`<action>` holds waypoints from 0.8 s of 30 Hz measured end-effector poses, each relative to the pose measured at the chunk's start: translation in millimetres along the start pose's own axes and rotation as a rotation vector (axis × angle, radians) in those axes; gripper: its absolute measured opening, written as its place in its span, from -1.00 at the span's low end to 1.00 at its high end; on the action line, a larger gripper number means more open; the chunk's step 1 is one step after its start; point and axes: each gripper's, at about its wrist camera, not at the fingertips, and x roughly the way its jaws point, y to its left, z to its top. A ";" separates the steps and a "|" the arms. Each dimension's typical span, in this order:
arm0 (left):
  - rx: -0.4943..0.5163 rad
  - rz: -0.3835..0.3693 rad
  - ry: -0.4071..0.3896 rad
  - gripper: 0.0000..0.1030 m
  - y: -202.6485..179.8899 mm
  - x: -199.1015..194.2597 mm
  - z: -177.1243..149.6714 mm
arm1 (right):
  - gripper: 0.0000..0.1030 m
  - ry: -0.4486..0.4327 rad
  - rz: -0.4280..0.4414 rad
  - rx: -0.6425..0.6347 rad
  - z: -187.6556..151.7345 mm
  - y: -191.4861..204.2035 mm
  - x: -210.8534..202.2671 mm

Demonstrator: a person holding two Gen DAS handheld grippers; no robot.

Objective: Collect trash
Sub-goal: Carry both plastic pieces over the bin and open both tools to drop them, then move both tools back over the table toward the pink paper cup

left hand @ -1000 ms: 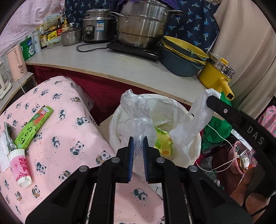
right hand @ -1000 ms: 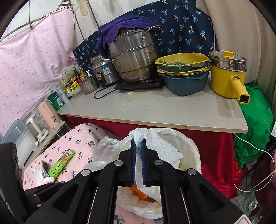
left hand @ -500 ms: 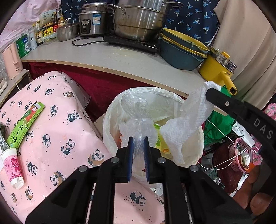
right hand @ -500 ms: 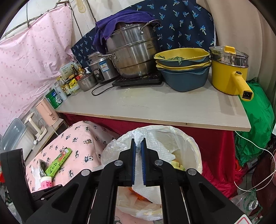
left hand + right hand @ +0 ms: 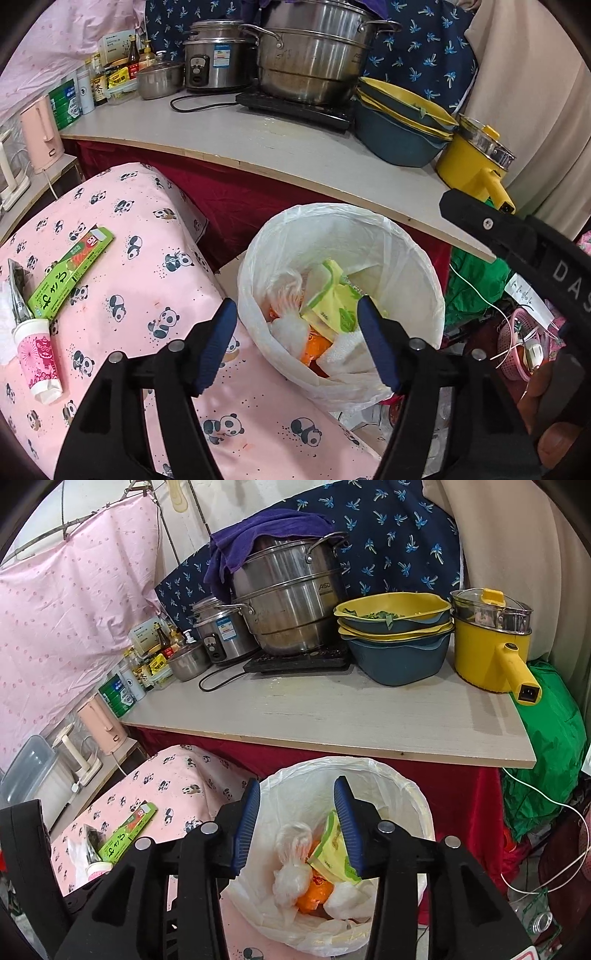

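A bin with a white liner [image 5: 369, 221] [image 5: 369, 766] stands below both grippers. My left gripper [image 5: 295, 314] hangs over its near rim; its jaws are opening, with nothing between the pads. My right gripper [image 5: 296, 786] is also over the bin, jaws opening and empty. Inside lie a crumpled clear plastic bag [image 5: 286, 291] [image 5: 291, 871], a white paper towel [image 5: 347, 354] [image 5: 343, 893] and a yellow-green packet [image 5: 332, 299] [image 5: 332, 845]. On the pink panda cloth [image 5: 147, 288] to the left rest a green box [image 5: 70, 273], a pink paper cup [image 5: 37, 362] and a dark wrapper [image 5: 18, 291].
A wooden counter [image 5: 332, 720] overhangs the bin's far side, carrying a steel steamer [image 5: 291, 602], stacked bowls [image 5: 395, 657] and a yellow pot [image 5: 487, 657]. A green bag [image 5: 546, 768], white cable and a pink basket [image 5: 517, 347] crowd the floor on the right.
Both grippers went from shut to open. The clear plastic bag left the left jaws and the paper towel left the right jaws; both now lie in the bin.
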 end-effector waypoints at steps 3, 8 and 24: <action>-0.013 0.007 -0.006 0.29 4.5 -3.4 0.4 | -0.18 0.000 0.002 -0.006 -0.9 3.2 -1.6; -0.045 0.017 -0.013 0.29 17.6 -10.6 1.4 | -0.10 -0.003 0.004 -0.014 -2.7 9.0 -4.7; -0.200 0.090 -0.053 0.46 97.2 -46.8 -9.4 | 0.07 0.021 0.053 -0.096 -19.9 67.2 -9.7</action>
